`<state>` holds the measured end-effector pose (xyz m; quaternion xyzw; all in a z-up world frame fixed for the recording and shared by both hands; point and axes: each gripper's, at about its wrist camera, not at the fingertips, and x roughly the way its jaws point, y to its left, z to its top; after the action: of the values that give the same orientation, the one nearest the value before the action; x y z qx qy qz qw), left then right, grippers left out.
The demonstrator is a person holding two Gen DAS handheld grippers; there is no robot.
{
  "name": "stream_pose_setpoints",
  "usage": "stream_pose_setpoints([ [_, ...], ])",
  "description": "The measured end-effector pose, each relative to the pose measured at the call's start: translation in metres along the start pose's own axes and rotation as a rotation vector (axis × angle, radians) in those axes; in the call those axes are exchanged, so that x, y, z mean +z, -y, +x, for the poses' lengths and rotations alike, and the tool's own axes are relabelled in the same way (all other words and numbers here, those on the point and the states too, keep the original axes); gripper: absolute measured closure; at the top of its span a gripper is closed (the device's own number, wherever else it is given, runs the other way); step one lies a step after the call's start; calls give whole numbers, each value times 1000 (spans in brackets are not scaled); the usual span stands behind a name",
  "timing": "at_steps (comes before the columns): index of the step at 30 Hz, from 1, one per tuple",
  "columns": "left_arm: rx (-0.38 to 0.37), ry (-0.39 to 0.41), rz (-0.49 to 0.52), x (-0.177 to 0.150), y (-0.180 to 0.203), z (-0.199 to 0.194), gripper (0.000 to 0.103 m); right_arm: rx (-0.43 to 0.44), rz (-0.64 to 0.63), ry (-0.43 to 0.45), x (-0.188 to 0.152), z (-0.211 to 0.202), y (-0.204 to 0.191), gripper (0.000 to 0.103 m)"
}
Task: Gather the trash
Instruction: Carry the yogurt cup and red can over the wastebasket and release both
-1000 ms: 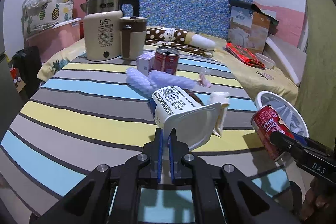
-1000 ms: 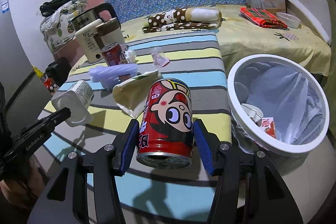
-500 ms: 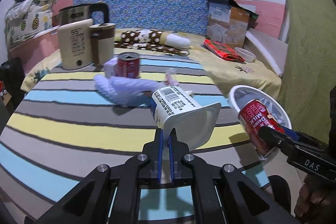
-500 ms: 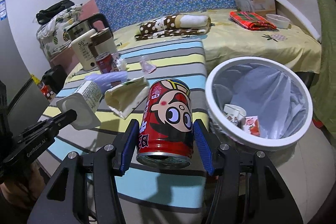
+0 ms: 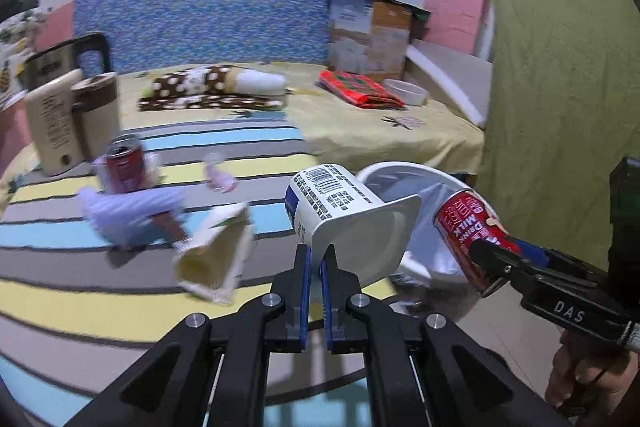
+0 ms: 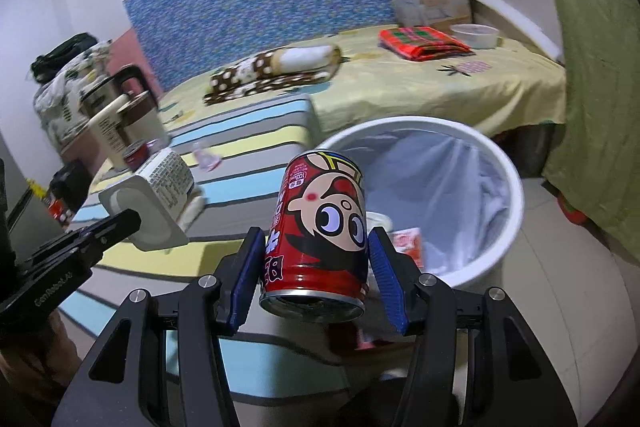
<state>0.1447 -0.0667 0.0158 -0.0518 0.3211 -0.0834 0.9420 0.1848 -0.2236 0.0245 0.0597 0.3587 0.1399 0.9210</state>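
Left gripper (image 5: 316,259), fingers pinched tight on the rim of the white cup (image 5: 344,215), at the desk's (image 5: 80,287) edge; bin (image 6: 500,163) just beyond. Right gripper (image 6: 316,267) clamps the red can (image 6: 320,227) upright, nearer, almost over the bin.

table (image 5: 120,291): striped cloth; kettle (image 5: 52,115), mug (image 5: 98,115), can (image 5: 124,169), crumpled carton (image 5: 216,255)
bed (image 5: 360,135): spotted roll (image 5: 216,93), red packet (image 5: 360,95), bowl (image 5: 406,93)
floor (image 6: 560,307): white bin (image 6: 508,223)

I see a kettle (image 5: 60,75) by the striped table's (image 5: 80,291) far left edge; on the bed (image 5: 400,135) beyond, a folded red cloth (image 5: 360,89) beside a white bowl (image 5: 406,91).
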Motion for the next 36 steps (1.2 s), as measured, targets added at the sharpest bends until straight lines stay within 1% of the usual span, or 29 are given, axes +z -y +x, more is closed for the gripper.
stream_pose_setpoints([
  [10, -89, -42, 84, 13, 49, 49, 98, -68, 51, -15, 2, 7, 31, 48],
  [16, -122, -84, 115, 16, 67, 79, 98, -101, 60, -34, 4, 16, 47, 48],
  [21, -148, -116, 118, 15, 73, 97, 98, -114, 56, -46, 6, 19, 54, 48],
  [27, -190, -128, 107, 17, 71, 105, 97, -122, 49, -49, 12, 20, 59, 48],
  [30, -193, -122, 109, 19, 71, 106, 92, -124, 47, -44, 12, 20, 59, 48],
  [32, -198, -121, 102, 20, 70, 105, 84, -128, 51, -40, 13, 20, 60, 48],
  [36, -198, -114, 79, 20, 64, 97, 83, -119, 59, -26, 11, 12, 58, 48],
])
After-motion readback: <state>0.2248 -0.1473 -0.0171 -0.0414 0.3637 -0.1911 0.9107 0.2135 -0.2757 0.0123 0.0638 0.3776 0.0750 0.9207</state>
